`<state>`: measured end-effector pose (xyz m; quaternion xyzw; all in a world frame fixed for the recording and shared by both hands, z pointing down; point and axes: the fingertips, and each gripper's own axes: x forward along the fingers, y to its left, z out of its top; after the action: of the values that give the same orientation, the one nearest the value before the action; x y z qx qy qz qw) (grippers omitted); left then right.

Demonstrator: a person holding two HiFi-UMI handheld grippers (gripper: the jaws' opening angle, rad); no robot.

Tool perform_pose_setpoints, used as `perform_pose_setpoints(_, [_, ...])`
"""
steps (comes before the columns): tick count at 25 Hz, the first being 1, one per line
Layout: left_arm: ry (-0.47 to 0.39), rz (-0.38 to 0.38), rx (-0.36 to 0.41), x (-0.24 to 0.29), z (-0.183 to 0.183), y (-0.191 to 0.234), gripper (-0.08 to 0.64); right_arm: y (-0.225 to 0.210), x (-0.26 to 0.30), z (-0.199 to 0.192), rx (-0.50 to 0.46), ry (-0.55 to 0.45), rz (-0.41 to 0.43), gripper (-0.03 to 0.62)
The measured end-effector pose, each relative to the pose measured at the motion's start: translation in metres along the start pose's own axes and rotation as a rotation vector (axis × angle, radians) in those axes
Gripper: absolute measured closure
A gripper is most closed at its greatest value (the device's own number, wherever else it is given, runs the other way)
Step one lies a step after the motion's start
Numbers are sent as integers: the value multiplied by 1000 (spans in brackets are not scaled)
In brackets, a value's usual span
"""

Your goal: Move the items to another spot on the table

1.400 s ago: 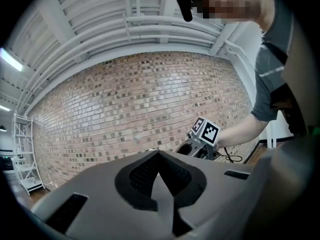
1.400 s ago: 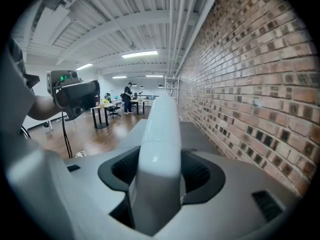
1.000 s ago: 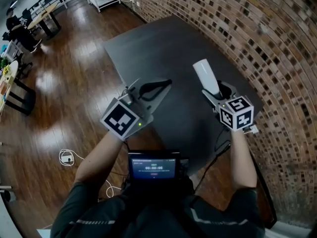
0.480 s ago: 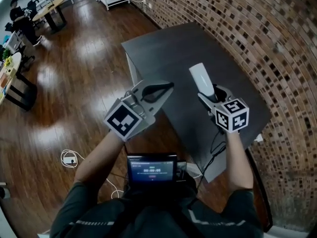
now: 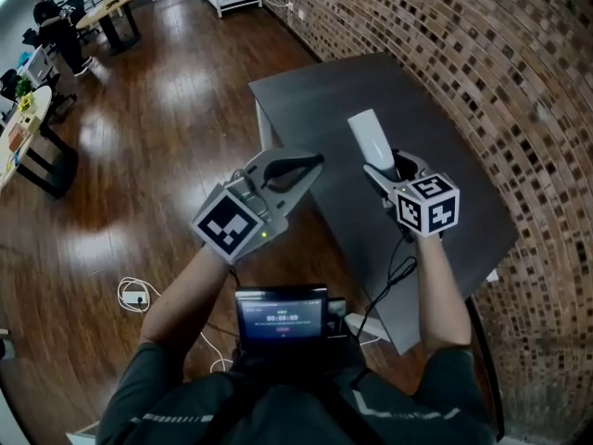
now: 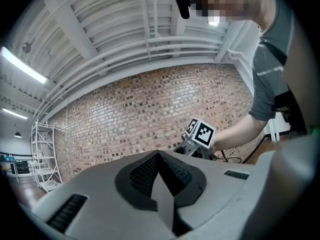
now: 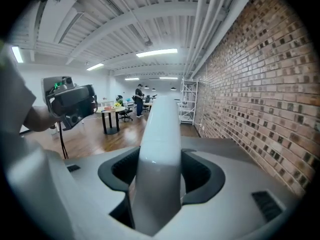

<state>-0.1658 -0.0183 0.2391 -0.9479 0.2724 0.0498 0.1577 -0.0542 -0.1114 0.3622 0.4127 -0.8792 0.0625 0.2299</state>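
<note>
Both grippers (image 5: 310,163) (image 5: 385,168), bottle (image 5: 367,135) nearer table's (image 5: 463,202) edge

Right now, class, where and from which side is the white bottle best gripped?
Grip the end nearest the person, coming in along its length, as the right hand-held gripper does. The white bottle is long, smooth and rounded, so pads on opposite sides of its body probably hold steadiest.
</note>
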Motion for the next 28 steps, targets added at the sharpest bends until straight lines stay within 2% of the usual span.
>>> perform_pose_setpoints(8, [17, 23, 25, 4, -20, 52, 569, -16, 68, 14, -4, 8, 34, 330])
perform_pose_setpoints(12, [23, 30, 30, 16, -30, 93, 569, -33, 109, 25, -4, 12, 43, 330])
perform_pose_setpoints(15, [21, 3, 47, 33, -39, 118, 569, -47, 139, 32, 6, 13, 49, 330])
perform_pose_setpoints(21, [34, -44, 32, 75, -61, 170, 569, -80, 194, 45, 43, 27, 65, 330])
perform_pose_setpoints(28, [37, -61, 8, 99, -84, 215, 569, -108, 240, 57, 77, 43, 49, 330])
